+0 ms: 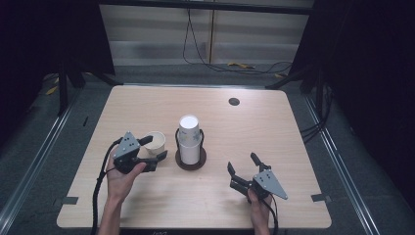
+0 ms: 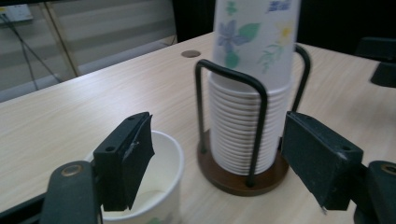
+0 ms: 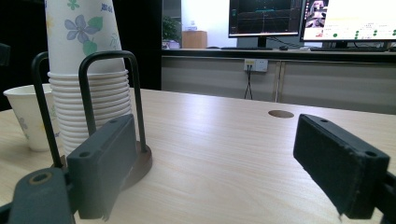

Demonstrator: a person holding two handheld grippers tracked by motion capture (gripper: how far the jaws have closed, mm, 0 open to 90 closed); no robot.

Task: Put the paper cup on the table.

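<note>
Upright, paper cup (image 1: 156, 142) between left claw (image 1: 152, 148) jaws, beside cup stack (image 1: 189, 138).

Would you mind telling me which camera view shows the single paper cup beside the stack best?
The high view: the single cup shows whole, upright on the table, left of the stack. The left gripper view has its open mouth close but cropped, one pad over the rim. The right gripper view shows its side, partly behind the stack.

white paper cup (image 1: 156, 142), upright and open-topped, on the table just left of the cup stack (image 1: 189, 139)
</note>
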